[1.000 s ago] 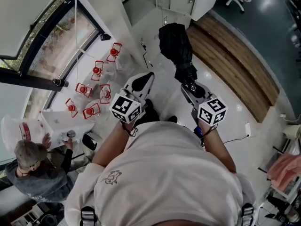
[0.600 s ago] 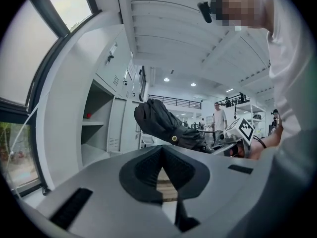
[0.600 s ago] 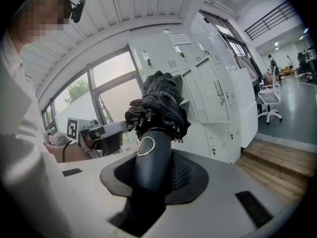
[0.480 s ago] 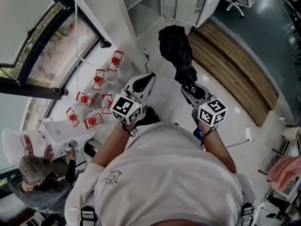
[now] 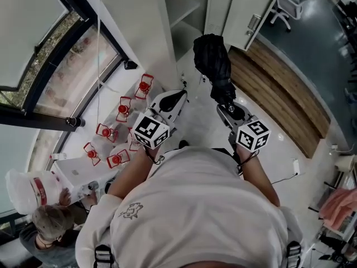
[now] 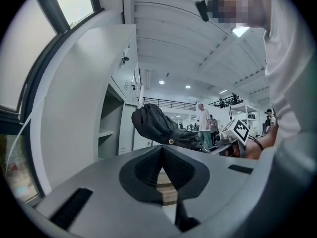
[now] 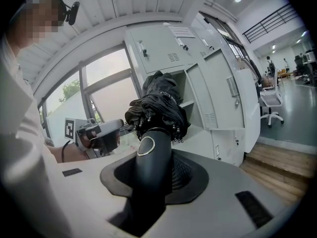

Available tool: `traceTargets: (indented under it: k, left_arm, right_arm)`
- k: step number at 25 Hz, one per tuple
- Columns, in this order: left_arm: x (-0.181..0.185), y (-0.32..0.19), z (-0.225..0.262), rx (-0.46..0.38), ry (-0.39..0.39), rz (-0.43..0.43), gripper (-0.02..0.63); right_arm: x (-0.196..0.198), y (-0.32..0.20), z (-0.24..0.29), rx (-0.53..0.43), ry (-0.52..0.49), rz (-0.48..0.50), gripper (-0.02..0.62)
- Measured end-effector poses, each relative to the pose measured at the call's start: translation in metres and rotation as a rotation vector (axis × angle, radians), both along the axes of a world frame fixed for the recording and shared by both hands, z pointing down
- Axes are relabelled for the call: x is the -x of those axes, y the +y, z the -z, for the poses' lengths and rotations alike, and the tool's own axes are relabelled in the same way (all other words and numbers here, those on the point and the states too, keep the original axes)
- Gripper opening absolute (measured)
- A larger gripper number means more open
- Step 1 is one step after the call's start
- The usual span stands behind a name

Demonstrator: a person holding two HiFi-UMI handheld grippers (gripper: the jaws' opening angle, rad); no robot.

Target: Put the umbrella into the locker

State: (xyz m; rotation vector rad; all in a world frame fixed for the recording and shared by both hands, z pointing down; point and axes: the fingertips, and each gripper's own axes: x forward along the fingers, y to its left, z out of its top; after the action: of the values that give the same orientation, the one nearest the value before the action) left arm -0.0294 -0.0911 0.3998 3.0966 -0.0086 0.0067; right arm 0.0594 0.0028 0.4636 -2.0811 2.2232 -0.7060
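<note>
My right gripper (image 5: 227, 104) is clamped on the black handle (image 7: 151, 167) of the folded umbrella (image 5: 211, 57). The umbrella juts out ahead of the gripper, in the air above the white floor (image 5: 196, 124) and just short of the locker (image 5: 188, 17). The locker's door stands open, with a shelf showing inside. My left gripper (image 5: 176, 95) is just beside the right one, its jaws pressed together at the tips with nothing between them. Small red-framed objects (image 5: 121, 115) stand on the floor by the window.
</note>
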Motion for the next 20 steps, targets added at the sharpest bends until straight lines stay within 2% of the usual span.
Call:
traceTargets:
  k: [5,9,20]
  left_arm:
    - [0.0,-0.029,-0.002,0.007,0.004,0.019,0.011]
    - [-0.012,-0.048,-0.002,-0.003,0.003,0.051,0.011]
    - [-0.063,-0.106,-0.003,0.004,0.0,0.246,0.011]
  right_arm:
    - [-0.001,-0.03,-0.001,0.004,-0.004,0.019,0.138]
    - [-0.016,-0.052,-0.005,0.011,-0.001,0.056,0.138]
    - [-0.092,-0.122,-0.022,0.048,-0.011,0.225,0.138]
